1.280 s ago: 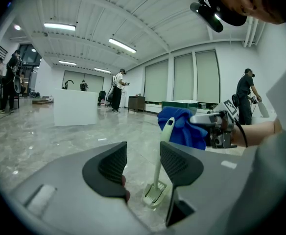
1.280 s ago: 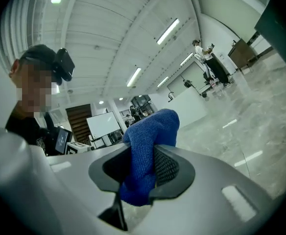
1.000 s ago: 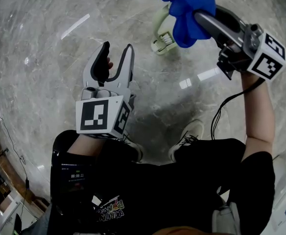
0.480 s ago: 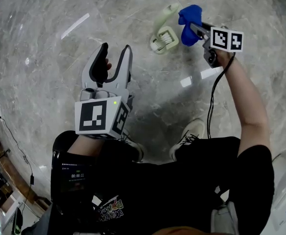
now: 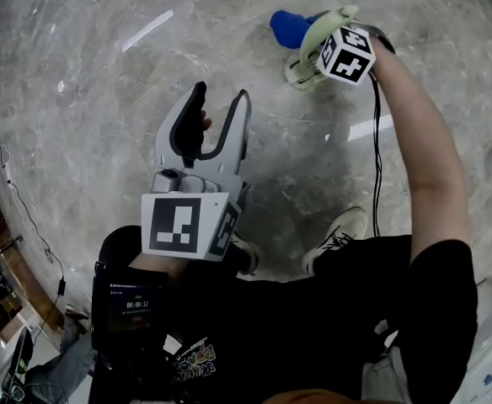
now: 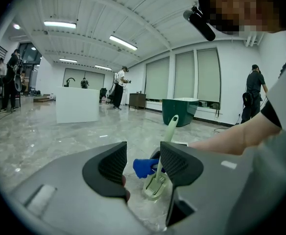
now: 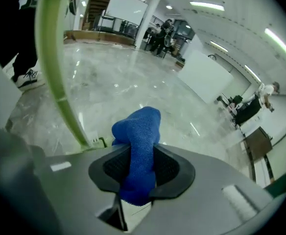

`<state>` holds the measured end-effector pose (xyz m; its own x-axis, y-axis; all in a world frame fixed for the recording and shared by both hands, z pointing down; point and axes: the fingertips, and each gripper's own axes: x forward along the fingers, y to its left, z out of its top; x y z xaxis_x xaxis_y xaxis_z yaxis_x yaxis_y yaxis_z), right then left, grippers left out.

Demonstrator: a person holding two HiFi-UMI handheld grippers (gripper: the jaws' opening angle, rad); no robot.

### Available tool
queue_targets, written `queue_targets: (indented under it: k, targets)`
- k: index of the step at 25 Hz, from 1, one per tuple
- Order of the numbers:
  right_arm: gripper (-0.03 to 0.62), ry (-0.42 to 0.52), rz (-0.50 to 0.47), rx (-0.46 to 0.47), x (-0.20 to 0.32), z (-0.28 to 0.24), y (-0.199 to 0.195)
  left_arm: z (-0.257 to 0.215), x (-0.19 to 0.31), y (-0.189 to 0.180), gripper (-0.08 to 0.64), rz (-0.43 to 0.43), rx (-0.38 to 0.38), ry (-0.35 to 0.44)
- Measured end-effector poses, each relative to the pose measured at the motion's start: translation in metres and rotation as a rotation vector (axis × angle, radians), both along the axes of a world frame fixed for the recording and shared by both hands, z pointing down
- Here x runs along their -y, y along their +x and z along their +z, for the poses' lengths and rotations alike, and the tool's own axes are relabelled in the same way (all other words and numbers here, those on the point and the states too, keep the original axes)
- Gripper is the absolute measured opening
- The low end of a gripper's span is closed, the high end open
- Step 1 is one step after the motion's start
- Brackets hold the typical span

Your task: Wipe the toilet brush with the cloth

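The pale green toilet brush (image 5: 301, 72) stands upright on the marble floor (image 5: 103, 99) at one o'clock. The right gripper (image 7: 140, 168), jaws pinching the blue cloth (image 7: 139, 126), sits beside its handle, likely to wipe. The left gripper (image 5: 215, 112) gapes empty, kept clear.

Long ceiling lights (image 6: 59, 24) make the room bright. White glare streaks shine on the floor (image 5: 103, 99) beyond the left gripper (image 5: 221, 93). Picture edges bend and darken.

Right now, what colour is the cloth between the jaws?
The cloth is blue; right gripper view.
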<state>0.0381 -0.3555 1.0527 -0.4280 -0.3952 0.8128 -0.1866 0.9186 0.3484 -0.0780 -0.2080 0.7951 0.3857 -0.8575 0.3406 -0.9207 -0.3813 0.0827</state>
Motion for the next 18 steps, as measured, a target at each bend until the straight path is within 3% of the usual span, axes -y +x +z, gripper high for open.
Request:
queue_targets:
  k: [4,7,11,13,15,18]
  targets:
    - [0.115,0.019,-0.046,-0.049,0.0,0.008,-0.018,0.003,-0.003,-0.005,0.216,-0.018,-0.011,-0.01]
    - [0.114,0.031,0.041,-0.049,0.009,0.012,-0.008,0.005,-0.004,-0.011,0.216,-0.037,-0.008,-0.032]
    - [0.115,-0.04,0.308,0.018,0.026,0.023,0.048,-0.001,0.004,-0.013,0.216,-0.038,-0.038,-0.042]
    - [0.115,-0.089,0.396,0.022,0.02,0.032,0.084,-0.004,0.006,-0.01,0.216,-0.013,-0.055,-0.029]
    - [0.114,-0.122,0.409,-0.003,0.001,0.037,0.113,-0.004,0.005,-0.006,0.216,0.007,-0.062,-0.017]
    - [0.115,-0.202,0.344,-0.042,-0.041,0.046,0.139,-0.002,0.004,0.0,0.215,0.015,-0.062,-0.017]
